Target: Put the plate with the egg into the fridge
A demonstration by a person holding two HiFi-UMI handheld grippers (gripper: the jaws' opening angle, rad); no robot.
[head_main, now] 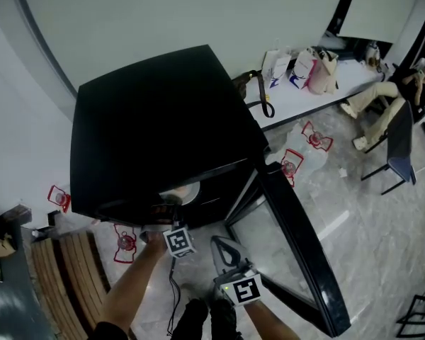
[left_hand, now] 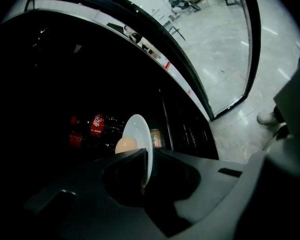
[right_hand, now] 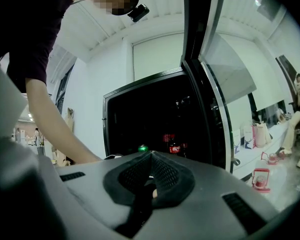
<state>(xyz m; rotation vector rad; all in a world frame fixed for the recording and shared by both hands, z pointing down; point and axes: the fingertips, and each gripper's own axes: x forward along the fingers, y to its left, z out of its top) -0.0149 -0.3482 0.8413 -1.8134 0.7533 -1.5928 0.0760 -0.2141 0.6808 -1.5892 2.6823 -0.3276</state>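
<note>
The black fridge (head_main: pixel 156 119) stands with its glass door (head_main: pixel 297 246) swung open to the right. My left gripper (head_main: pixel 169 210) reaches into the dark opening, shut on the rim of a white plate (left_hand: pixel 140 139). The plate (head_main: pixel 182 193) carries a tan egg (left_hand: pixel 125 145) and appears edge-on between the left gripper's (left_hand: pixel 146 153) jaws. My right gripper (head_main: pixel 218 243) hangs just outside the fridge, in front of the door's inner side. In its own view the right gripper (right_hand: pixel 151 153) is shut with nothing in it.
Red-labelled cola bottles (left_hand: pixel 96 124) and a can (left_hand: pixel 155 138) stand inside the fridge. A white table (head_main: pixel 304 94) with bags (head_main: pixel 308 66) is at the back right, where a seated person (head_main: pixel 389 94) and a chair (head_main: pixel 400 144) are. A wooden bench (head_main: pixel 57 275) is lower left.
</note>
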